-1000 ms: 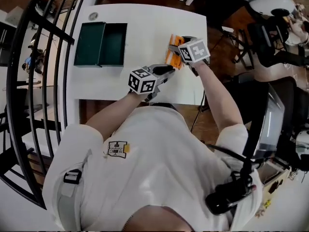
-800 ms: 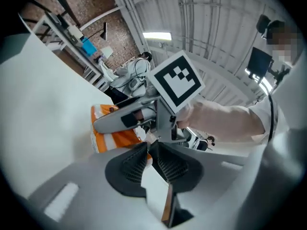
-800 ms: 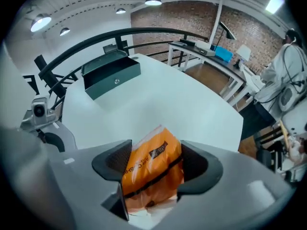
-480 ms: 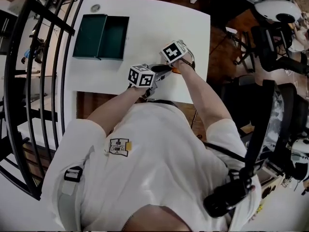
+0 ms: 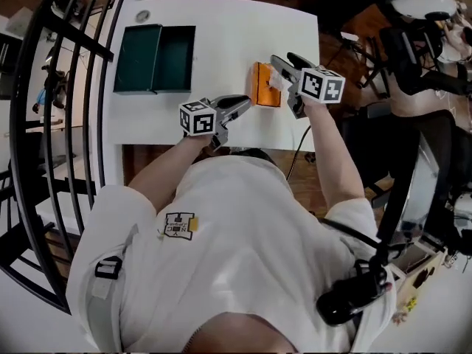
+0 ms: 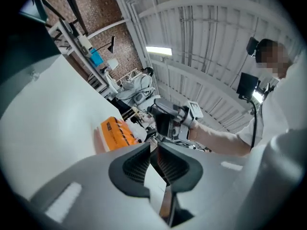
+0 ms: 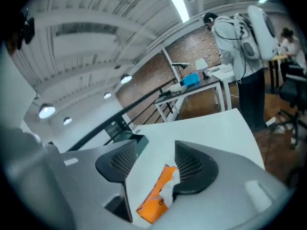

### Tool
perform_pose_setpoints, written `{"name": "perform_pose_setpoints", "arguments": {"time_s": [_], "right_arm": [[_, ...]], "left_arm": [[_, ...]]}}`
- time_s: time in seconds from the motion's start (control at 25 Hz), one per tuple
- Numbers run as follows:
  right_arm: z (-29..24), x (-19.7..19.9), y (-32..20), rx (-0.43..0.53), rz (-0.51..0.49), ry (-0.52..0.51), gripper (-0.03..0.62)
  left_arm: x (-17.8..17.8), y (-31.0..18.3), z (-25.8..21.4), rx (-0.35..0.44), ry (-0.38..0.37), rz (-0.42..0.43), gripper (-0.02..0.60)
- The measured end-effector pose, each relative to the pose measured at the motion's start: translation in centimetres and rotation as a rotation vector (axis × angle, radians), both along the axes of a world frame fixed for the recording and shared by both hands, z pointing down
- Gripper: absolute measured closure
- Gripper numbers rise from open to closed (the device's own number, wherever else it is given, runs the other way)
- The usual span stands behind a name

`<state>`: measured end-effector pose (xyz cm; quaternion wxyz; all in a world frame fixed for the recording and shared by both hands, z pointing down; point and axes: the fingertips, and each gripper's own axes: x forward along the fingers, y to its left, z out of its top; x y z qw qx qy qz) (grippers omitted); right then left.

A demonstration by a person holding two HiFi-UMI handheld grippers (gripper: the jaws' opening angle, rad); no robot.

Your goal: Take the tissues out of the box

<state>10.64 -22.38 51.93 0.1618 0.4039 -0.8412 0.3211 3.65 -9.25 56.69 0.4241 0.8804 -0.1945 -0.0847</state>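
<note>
An orange tissue box [image 5: 265, 85] lies on the white table [image 5: 221, 35], with a tuft of white tissue [image 5: 277, 82] sticking out of its right side. My right gripper [image 5: 283, 68] hovers just over that tuft. Its jaws are closing, and its view shows the box [image 7: 156, 195] below the gap and the tissue [image 7: 168, 189] beside the right pad, not pinched. My left gripper [image 5: 240, 105] sits near the table's front edge, left of the box, shut with nothing in it. The left gripper view shows the box [image 6: 117, 133] ahead and the right gripper [image 6: 168, 121] beyond it.
An open dark green case [image 5: 153, 59] lies at the table's back left, with a small round object [image 5: 142, 15] behind it. Black railing bars [image 5: 81, 43] run along the left. Chairs and equipment [image 5: 413, 57] stand to the right.
My right gripper went toward the table's front edge beside the left one, hiding the box, and is back over the box with the tissue tuft showing. The left gripper shifted slightly left.
</note>
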Motion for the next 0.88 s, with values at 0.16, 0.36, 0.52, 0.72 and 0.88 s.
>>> {"name": "perform_pose_setpoints", "arguments": {"time_s": [0.16, 0.36, 0.52, 0.72, 0.88], "right_arm": [[-2.9, 2.1, 5.9, 0.054, 0.048, -0.204, 0.423], [1.4, 1.6, 14.7, 0.014, 0.002, -0.202, 0.491], [5.3, 0.5, 20.0, -0.025, -0.118, -0.123, 0.535], [8.1, 0.8, 22.6, -0.007, -0.304, -0.073, 0.587], [9.3, 3.0, 22.4, -0.016, -0.364, -0.109, 0.594]], "left_arm": [[-1.1, 1.7, -0.9, 0.021, 0.017, 0.038, 0.537], [-0.6, 5.0, -0.7, 0.047, -0.012, 0.09, 0.537], [0.0, 8.3, 0.9, 0.044, -0.098, 0.103, 0.55], [1.4, 10.1, 2.6, 0.04, -0.196, 0.017, 0.581], [4.5, 10.8, 2.8, 0.043, -0.24, -0.038, 0.58]]}}
